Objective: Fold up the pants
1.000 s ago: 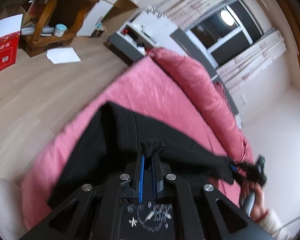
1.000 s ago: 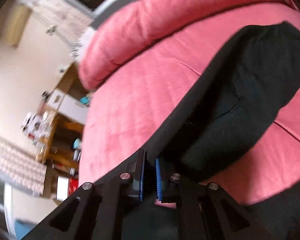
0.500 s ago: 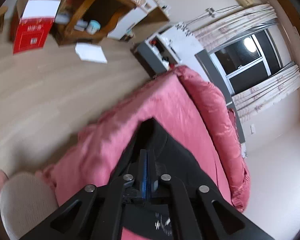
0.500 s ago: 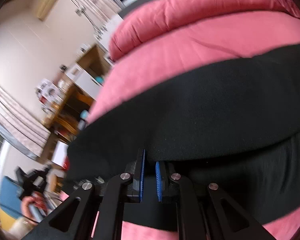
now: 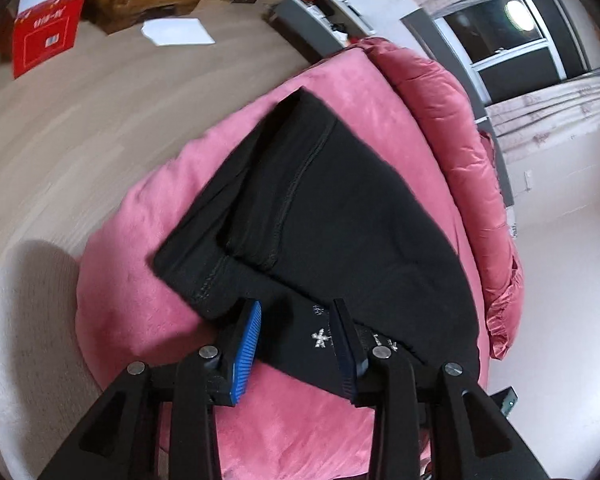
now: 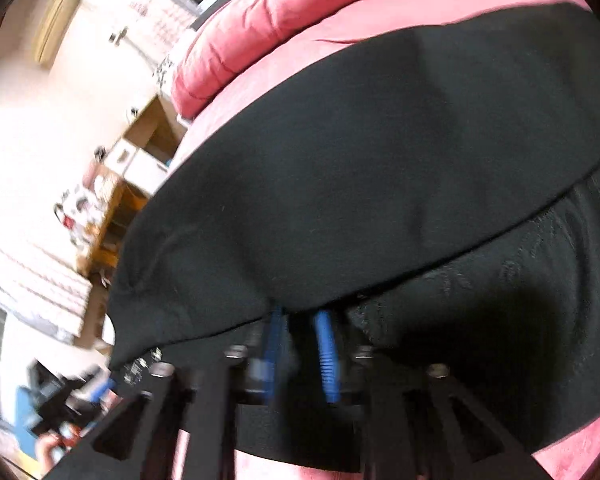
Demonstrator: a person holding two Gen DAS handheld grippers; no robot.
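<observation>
The black pants (image 5: 340, 216) are laid folded on the pink bed (image 5: 148, 320). Both tools, left tool (image 5: 296, 328) and right tool (image 6: 300, 344), have just been opened, nothing gripped. The fold could be dragged undone if cloth is snagged.

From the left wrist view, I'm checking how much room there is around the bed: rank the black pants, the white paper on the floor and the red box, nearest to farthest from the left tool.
1. Black pants: on the pink bed cover, their near edge between the open left tool fingers.
2. White paper: on the floor, past the bed.
3. Red box: far upper left, beside the wooden shelf.
</observation>
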